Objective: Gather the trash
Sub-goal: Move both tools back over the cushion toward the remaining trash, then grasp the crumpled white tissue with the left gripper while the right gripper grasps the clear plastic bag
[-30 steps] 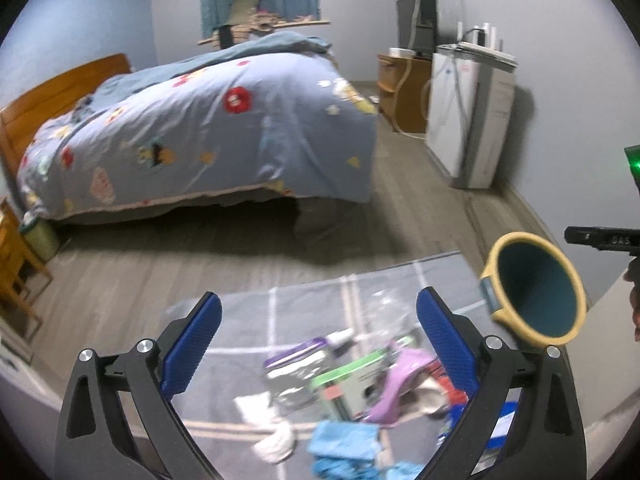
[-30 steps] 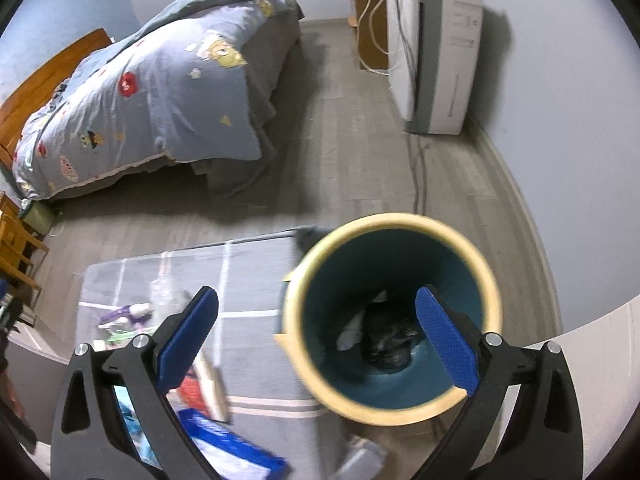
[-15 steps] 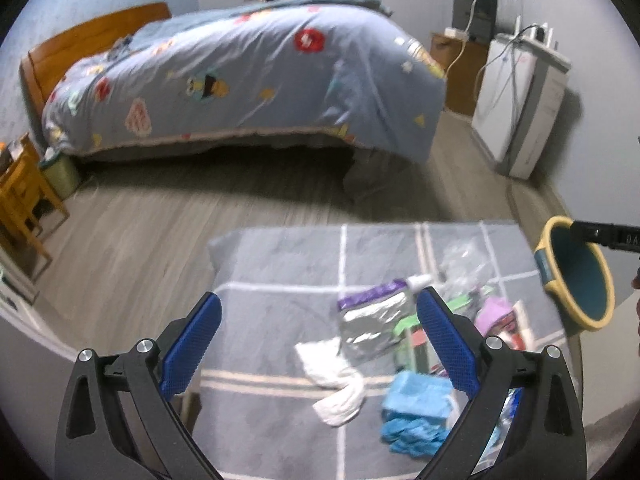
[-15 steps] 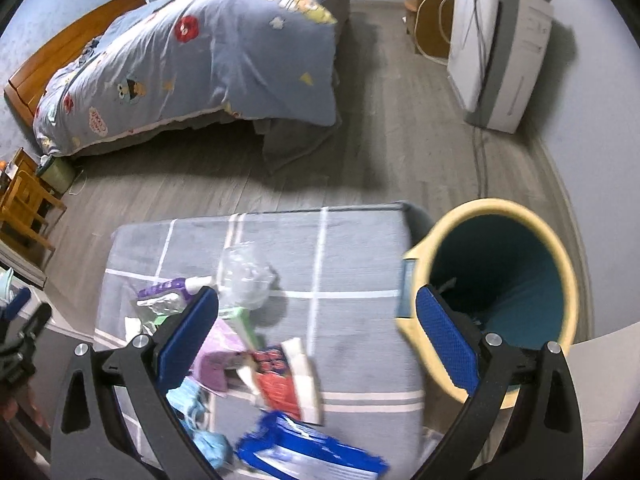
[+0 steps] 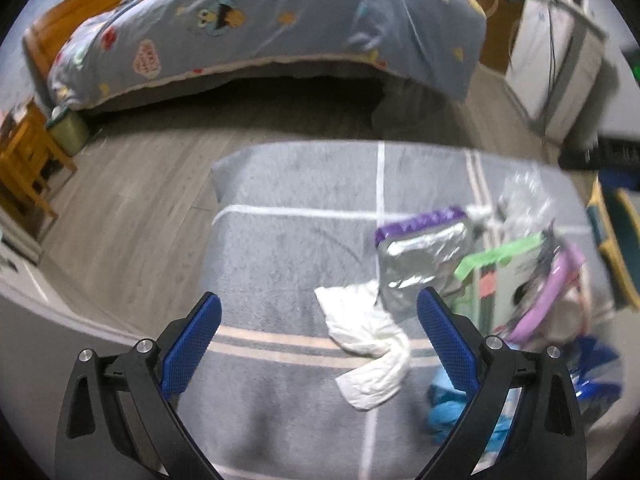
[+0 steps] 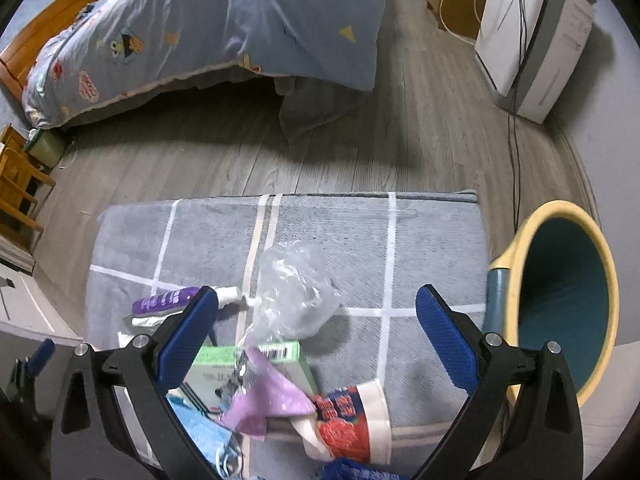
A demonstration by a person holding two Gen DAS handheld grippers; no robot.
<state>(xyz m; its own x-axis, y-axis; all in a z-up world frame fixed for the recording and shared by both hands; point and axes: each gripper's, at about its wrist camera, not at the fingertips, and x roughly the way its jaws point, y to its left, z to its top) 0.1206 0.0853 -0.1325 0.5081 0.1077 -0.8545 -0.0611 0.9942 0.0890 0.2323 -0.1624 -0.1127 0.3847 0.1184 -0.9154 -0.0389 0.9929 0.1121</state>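
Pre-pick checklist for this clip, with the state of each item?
1. Left gripper open and empty: ok.
2. Right gripper open and empty: ok.
3. White tissue between the left jaws' line: ok, free on the rug.
4. Bin open and beside the rug: ok.
5. Bin contents or room left: cannot tell.
6. Clear bag lying free: not ok, its lower edge overlaps the green box.

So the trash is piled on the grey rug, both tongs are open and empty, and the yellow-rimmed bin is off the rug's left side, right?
Not quite: the yellow-rimmed bin stands off the grey rug's right side, as the right wrist view shows. The rest holds.
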